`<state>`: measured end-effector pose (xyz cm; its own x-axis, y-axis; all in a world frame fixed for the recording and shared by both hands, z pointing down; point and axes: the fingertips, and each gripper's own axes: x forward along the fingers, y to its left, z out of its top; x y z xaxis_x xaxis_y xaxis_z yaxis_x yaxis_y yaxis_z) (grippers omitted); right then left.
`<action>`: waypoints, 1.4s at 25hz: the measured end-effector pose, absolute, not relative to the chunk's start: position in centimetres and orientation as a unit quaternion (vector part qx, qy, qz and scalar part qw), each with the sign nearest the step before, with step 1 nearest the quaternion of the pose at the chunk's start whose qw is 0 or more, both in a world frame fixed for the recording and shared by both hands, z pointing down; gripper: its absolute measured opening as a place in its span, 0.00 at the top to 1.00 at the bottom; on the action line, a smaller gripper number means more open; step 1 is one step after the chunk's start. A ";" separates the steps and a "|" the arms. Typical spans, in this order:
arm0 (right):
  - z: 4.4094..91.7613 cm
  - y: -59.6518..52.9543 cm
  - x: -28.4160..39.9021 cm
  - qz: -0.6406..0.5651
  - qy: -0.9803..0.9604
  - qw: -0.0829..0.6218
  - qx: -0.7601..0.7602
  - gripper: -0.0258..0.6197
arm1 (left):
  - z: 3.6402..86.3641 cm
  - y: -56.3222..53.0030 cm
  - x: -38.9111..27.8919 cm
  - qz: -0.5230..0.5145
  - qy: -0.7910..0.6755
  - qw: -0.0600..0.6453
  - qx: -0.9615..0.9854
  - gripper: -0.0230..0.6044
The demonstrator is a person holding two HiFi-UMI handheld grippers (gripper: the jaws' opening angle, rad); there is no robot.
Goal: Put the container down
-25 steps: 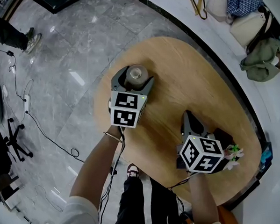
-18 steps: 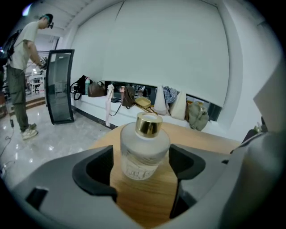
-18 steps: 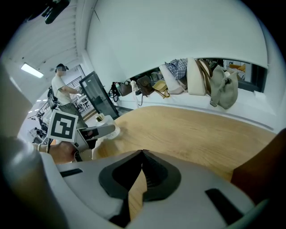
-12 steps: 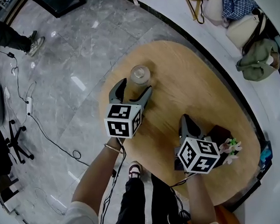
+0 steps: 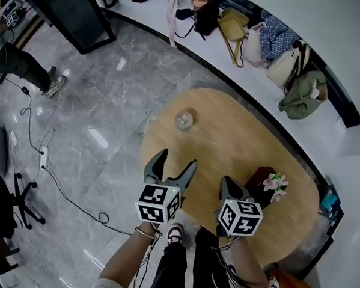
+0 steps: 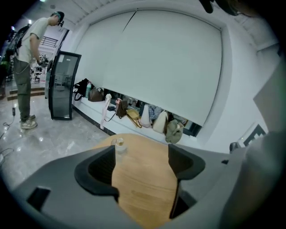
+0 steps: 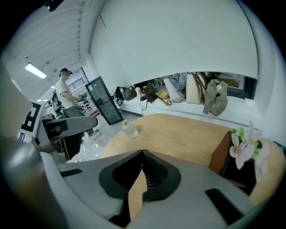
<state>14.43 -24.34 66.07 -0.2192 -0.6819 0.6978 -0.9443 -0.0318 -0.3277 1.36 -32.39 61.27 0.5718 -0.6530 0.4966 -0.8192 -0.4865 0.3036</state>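
The container (image 5: pixel 184 119), a small clear jar with a pale lid, stands upright by itself near the far left edge of the oval wooden table (image 5: pixel 240 137). My left gripper (image 5: pixel 176 160) is open, well back from the jar and holding nothing. In the left gripper view the container (image 6: pixel 119 144) shows far ahead, just inside the left jaw, over the table (image 6: pixel 143 179). My right gripper (image 5: pixel 228 182) is shut and empty, beside a dark box. The right gripper view shows the container (image 7: pixel 129 129) far off to the left.
A dark box (image 5: pixel 259 177) with pink flowers (image 5: pixel 275 183) stands on the table's right part. Bags (image 5: pixel 297 92) line a white ledge beyond the table. Cables (image 5: pixel 55 177) trail over the grey floor at left. A person (image 6: pixel 24 67) stands near a black cabinet (image 6: pixel 62 85).
My left gripper opened, let go of the container and pulled back toward me. The jar stays standing on the table. The head view has drawn back, so everything looks smaller.
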 end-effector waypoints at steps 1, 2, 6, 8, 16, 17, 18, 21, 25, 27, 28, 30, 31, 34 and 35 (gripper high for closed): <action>65.0 -23.7 14.0 0.388 -0.678 0.168 0.601 0.92 | 59.9 -31.4 1.1 0.160 -0.431 0.256 0.850 0.37; 63.8 -22.9 13.6 0.385 -0.680 0.169 0.601 0.92 | 58.4 -30.4 0.8 0.160 -0.430 0.251 0.852 0.38; 58.8 -19.5 12.7 0.380 -0.680 0.167 0.605 0.92 | 52.1 -26.3 -0.7 0.152 -0.434 0.231 0.857 0.58; 56.3 -17.7 12.6 0.376 -0.677 0.163 0.611 0.92 | 49.2 -24.2 -1.5 0.151 -0.438 0.222 0.858 0.64; 47.2 -11.6 12.9 0.333 -0.673 0.154 0.642 0.92 | 41.2 -16.0 -4.4 0.165 -0.448 0.211 0.853 0.95; 46.0 -10.9 12.9 0.327 -0.673 0.151 0.646 0.92 | 40.3 -15.1 -4.7 0.161 -0.448 0.214 0.853 0.95; 44.9 -10.1 13.1 0.322 -0.671 0.149 0.651 0.92 | 39.4 -14.3 -4.9 0.156 -0.448 0.215 0.854 0.95; 41.8 -7.4 13.2 0.309 -0.664 0.140 0.666 0.92 | 36.8 -12.1 -5.6 0.137 -0.440 0.219 0.860 0.95; 38.0 -4.3 13.2 0.289 -0.657 0.138 0.682 0.92 | 32.9 -10.4 -6.2 0.106 -0.428 0.216 0.871 0.95; 36.6 -3.4 13.5 0.285 -0.654 0.131 0.688 0.92 | 31.6 -9.9 -5.7 0.101 -0.427 0.213 0.873 0.95; 36.2 -3.0 13.8 0.285 -0.652 0.127 0.691 0.92 | 31.2 -9.7 -5.3 0.102 -0.426 0.211 0.874 0.95; 35.3 -2.1 14.5 0.282 -0.649 0.122 0.696 0.92 | 31.0 -9.1 -4.4 0.108 -0.426 0.208 0.874 0.95; 34.9 -1.7 14.9 0.279 -0.648 0.121 0.699 0.92 | 30.9 -8.9 -4.0 0.111 -0.426 0.207 0.874 0.95; 33.8 -0.9 16.2 0.268 -0.648 0.121 0.703 0.92 | 30.9 -8.3 -3.3 0.116 -0.435 0.207 0.869 0.95; 33.6 -0.7 16.8 0.265 -0.649 0.120 0.703 0.92 | 30.9 -8.1 -3.1 0.116 -0.439 0.207 0.867 0.95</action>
<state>16.80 -0.70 33.56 0.0171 -0.8490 0.5282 -0.9762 -0.1283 -0.1748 -3.05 -8.11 30.87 0.5882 -0.7122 0.3831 -0.8085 -0.5291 0.2576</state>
